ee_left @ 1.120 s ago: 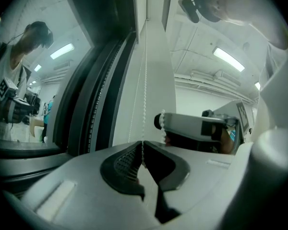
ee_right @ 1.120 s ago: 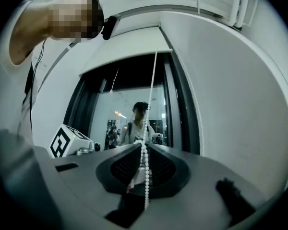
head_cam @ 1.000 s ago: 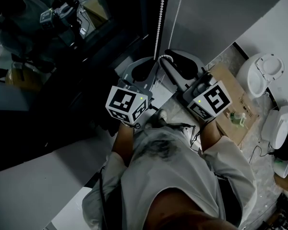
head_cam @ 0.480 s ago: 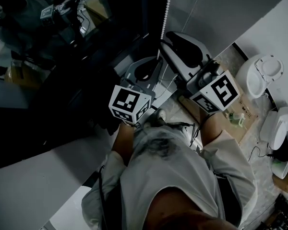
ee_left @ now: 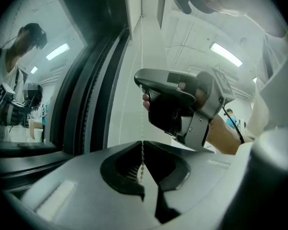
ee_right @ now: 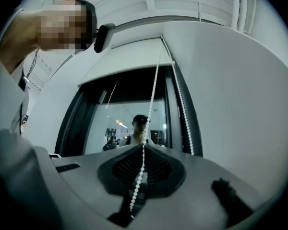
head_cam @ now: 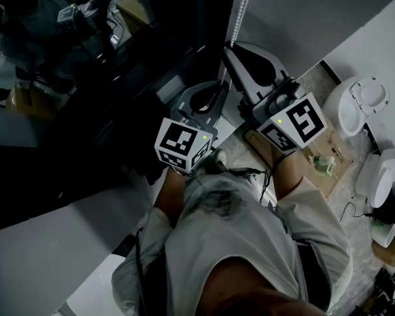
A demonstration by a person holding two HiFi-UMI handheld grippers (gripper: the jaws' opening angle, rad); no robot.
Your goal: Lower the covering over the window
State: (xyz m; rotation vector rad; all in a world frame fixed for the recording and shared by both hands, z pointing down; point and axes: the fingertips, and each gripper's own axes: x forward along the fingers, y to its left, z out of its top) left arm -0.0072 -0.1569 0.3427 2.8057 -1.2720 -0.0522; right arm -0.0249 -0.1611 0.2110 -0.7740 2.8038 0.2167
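Both forearms reach out from the chest toward the window (ee_right: 120,123). The right gripper (ee_right: 144,145) and, lower down, the left gripper (ee_left: 143,143) each pinch their jaws tight on the bead chain (ee_right: 154,92) hanging beside the frame

We're looking steeply down, and the dark window (head_cam: 85,71) fills everything from 9 to 12 o'clock, its glass throwing back a dim reflection of the room. At 1 o'clock there's a plain grey wall (head_cam: 303,12), at 7 o'clock a pale flat surface (head_cam: 46,255). Over at 3 o'clock the speckled floor (head_cam: 353,206) carries a flat cardboard box (head_cam: 336,170) and white rounded fixtures (head_cam: 362,101). In the left gripper view, strip lights (ee_left: 225,54) glow on a white ceiling (ee_left: 182,37)
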